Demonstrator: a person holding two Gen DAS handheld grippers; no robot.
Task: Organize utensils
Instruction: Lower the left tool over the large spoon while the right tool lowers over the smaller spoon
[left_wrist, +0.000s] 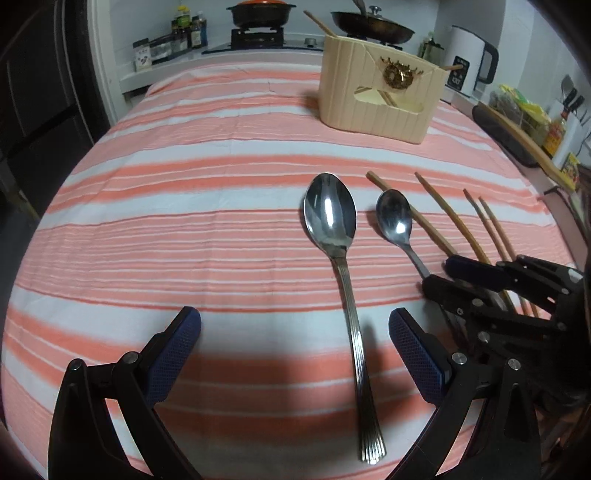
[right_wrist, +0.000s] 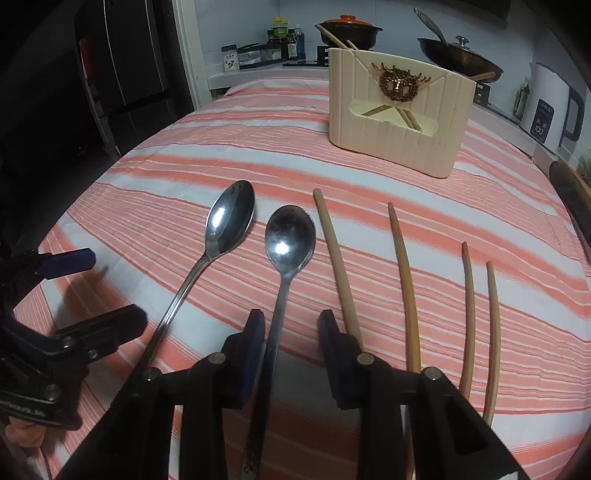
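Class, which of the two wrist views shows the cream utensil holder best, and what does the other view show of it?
The right wrist view: the utensil holder appears larger, its front ornament and window with chopsticks inside clear. In the left wrist view the utensil holder appears smaller and more angled, though it is wholly in frame.

A: The cloth?
B: Coral-pink and white stripes. The holder is cream, ribbed, with a gold emblem.
A: The spoons?
B: Shiny silver; chopsticks tan.
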